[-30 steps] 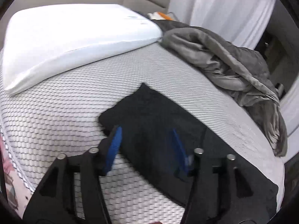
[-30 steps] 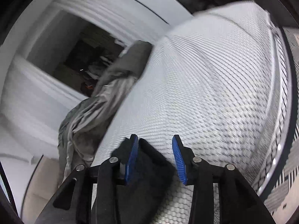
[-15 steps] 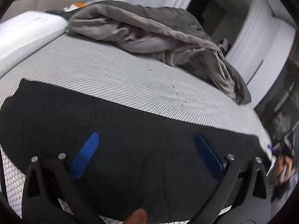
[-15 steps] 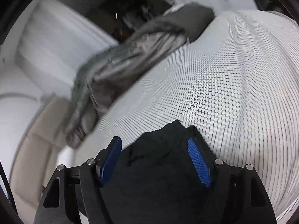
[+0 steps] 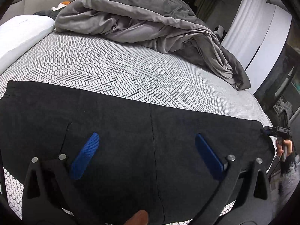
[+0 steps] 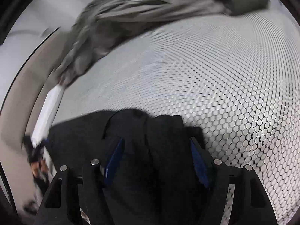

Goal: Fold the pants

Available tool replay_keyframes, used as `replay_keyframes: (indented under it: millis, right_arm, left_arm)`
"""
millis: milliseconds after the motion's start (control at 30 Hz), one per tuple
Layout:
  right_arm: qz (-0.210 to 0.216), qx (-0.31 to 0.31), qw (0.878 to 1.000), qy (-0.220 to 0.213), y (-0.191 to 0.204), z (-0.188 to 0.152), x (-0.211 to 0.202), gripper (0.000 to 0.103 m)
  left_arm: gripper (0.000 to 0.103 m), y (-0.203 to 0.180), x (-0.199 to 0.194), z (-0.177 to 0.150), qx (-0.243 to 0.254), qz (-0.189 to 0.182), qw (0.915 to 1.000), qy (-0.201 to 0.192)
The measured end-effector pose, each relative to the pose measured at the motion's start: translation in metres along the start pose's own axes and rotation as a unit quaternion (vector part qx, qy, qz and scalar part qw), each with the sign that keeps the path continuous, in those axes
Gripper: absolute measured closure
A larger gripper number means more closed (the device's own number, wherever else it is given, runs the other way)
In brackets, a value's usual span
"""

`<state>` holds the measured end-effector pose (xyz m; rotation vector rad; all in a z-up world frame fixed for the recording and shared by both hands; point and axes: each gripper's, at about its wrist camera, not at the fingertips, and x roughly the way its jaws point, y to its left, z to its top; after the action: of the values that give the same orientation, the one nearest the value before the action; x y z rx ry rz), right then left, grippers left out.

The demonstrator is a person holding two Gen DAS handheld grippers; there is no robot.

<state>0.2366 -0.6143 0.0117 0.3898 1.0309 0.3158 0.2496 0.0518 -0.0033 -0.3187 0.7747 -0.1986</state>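
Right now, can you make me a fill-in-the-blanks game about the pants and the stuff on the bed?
1. The pants spread on the mattress are ____ in color.
2. The crumpled blanket lying beyond the pants is ____.
3. The left gripper hovers over the pants with its blue fingers wide ____.
4. The white ____ lies at the far left of the bed.

Missing words: black; gray; open; pillow

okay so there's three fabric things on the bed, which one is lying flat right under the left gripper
The black pants, spread flat across the near edge beneath the open left gripper. The grey blanket is bunched farther back; the white pillow sits far left.
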Motion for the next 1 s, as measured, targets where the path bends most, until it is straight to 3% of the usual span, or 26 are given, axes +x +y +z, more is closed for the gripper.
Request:
replay_keyframes:
  millis: [100, 233, 267, 333, 367, 400, 467, 600, 733, 800, 867, 967, 1000]
  right_arm:
    - [0.035, -0.027, 0.999, -0.019, 0.010, -0.007, -0.016, 0.041]
    - [0.053, -0.061, 0.996, -0.028, 0.024, -0.016, -0.030, 0.044]
    - [0.047, -0.060, 0.997, -0.029, 0.027, -0.014, -0.027, 0.051]
    - [-0.008, -0.050, 0.998, -0.031, 0.025, -0.009, -0.019, 0.087]
    - [-0.054, -0.043, 0.997, -0.040, 0.024, -0.005, -0.015, 0.094]
    - [-0.078, -0.026, 0.995, -0.058, 0.020, -0.003, -0.016, 0.095]
    - [-0.107, 0.007, 0.990, -0.096, 0.014, -0.003, -0.022, 0.096]
    - [-0.214, 0.051, 0.971, -0.089, 0.007, -0.005, -0.013, 0.091]
    - [-0.244, 0.045, 0.962, -0.112, 0.026, -0.007, -0.029, 0.076]
    - [-0.241, 0.040, 0.958, -0.150, 0.051, -0.018, -0.051, 0.059]
    - [-0.215, 0.010, 0.961, -0.172, 0.087, -0.034, -0.063, 0.055]
    - [-0.167, -0.045, 0.971, -0.167, 0.141, -0.056, -0.058, 0.052]
    - [-0.151, -0.058, 0.973, -0.164, 0.160, -0.065, -0.053, 0.042]
  left_arm:
    - [0.001, -0.002, -0.001, -0.001, 0.004, -0.004, 1.0000, 0.000]
    - [0.001, -0.003, -0.004, -0.002, 0.008, -0.001, 1.0000, -0.002]
    - [0.001, -0.003, -0.005, -0.003, 0.008, 0.000, 1.0000, -0.003]
    - [0.001, -0.002, -0.004, -0.003, 0.007, -0.001, 1.0000, -0.004]
    - [0.001, -0.001, -0.004, -0.002, 0.007, 0.001, 1.0000, -0.004]
    - [0.001, 0.000, -0.003, -0.003, 0.006, 0.004, 1.0000, -0.003]
    - [0.001, 0.004, -0.001, -0.002, 0.004, 0.008, 1.0000, 0.001]
    - [0.001, 0.018, 0.000, -0.006, -0.006, 0.034, 0.9993, 0.013]
    - [0.001, 0.030, -0.008, -0.009, -0.013, 0.044, 0.9989, 0.008]
    - [0.001, 0.031, -0.014, -0.010, -0.010, 0.045, 0.9989, 0.002]
    - [0.001, 0.026, -0.019, -0.011, -0.002, 0.040, 0.9992, -0.002]
    - [0.001, 0.005, -0.022, -0.017, 0.025, 0.024, 0.9994, 0.003]
    - [0.001, -0.005, -0.022, -0.021, 0.039, 0.019, 0.9990, 0.005]
